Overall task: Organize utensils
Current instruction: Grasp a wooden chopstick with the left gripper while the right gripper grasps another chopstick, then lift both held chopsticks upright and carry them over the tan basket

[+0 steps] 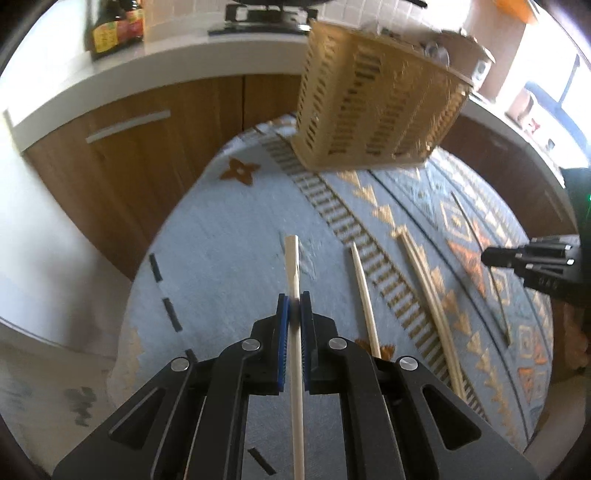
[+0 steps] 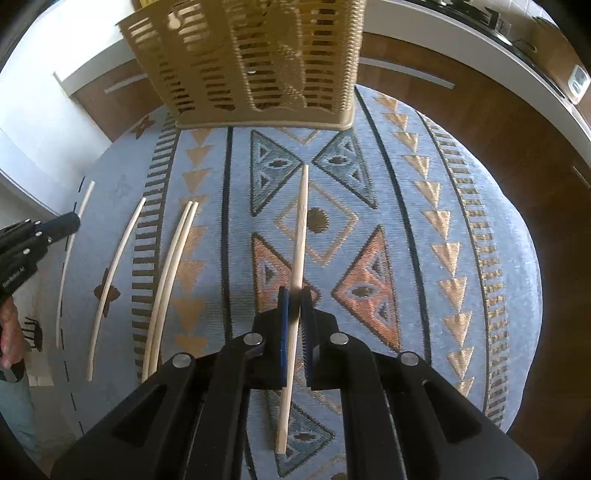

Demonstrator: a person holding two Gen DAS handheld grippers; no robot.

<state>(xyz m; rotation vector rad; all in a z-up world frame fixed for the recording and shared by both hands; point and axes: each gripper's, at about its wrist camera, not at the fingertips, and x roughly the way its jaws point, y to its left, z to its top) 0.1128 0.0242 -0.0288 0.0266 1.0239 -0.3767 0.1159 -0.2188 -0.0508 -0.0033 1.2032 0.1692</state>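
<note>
A: What is seen on the patterned rug [image 2: 413, 206]?
B: One chopstick [image 1: 295, 332] is clamped by the left hand-held gripper [image 1: 294, 306], another chopstick [image 2: 299, 236] by the right hand-held gripper [image 2: 294, 302]; the slotted basket [image 2: 251, 62] is set beyond both.

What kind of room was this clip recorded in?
Most likely a home kitchen: a white countertop over wooden cabinets, a gas hob and sauce bottles on it. The chopsticks lie on a patterned cloth.
</note>
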